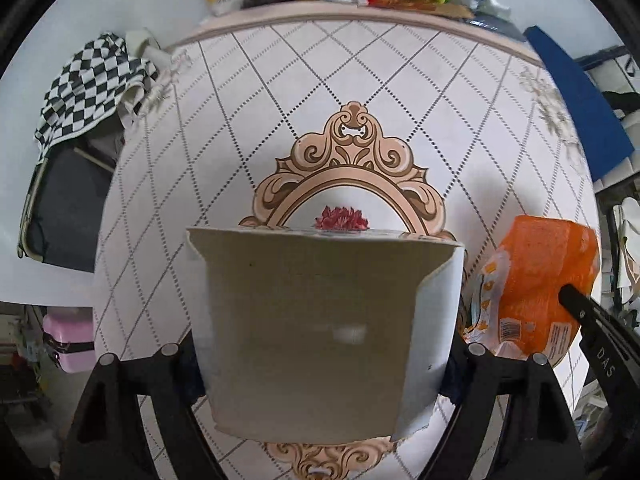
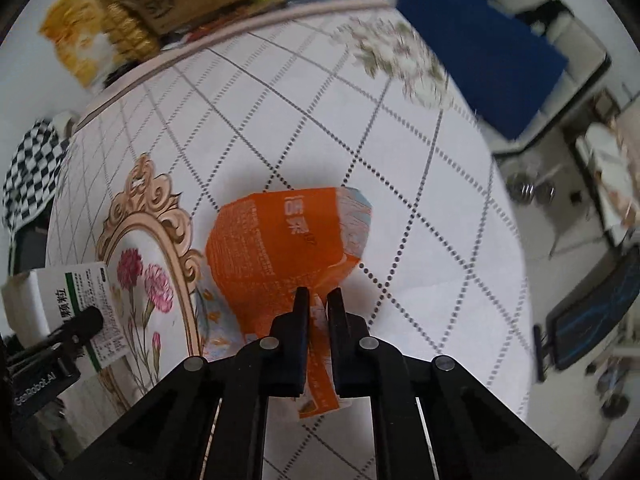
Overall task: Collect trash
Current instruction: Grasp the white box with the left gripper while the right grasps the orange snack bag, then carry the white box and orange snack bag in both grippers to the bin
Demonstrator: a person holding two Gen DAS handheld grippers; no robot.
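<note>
The right gripper (image 2: 318,300) pinched the crumpled orange foil snack bag (image 2: 280,240) at its flimsy edge; the left gripper (image 1: 320,354) clamped the light, stiff grey cardboard box (image 1: 312,320) across its sides.

Right claw (image 2: 318,300): closed on the orange packet (image 2: 280,240), held over the tabletop (image 2: 420,200).
Left claw (image 2: 86,320): gripping a white box (image 2: 68,300) at the left edge.

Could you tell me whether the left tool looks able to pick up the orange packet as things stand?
Probably not: the left tool is already shut on a cardboard box, and the orange packet is pinched in the right tool.
</note>
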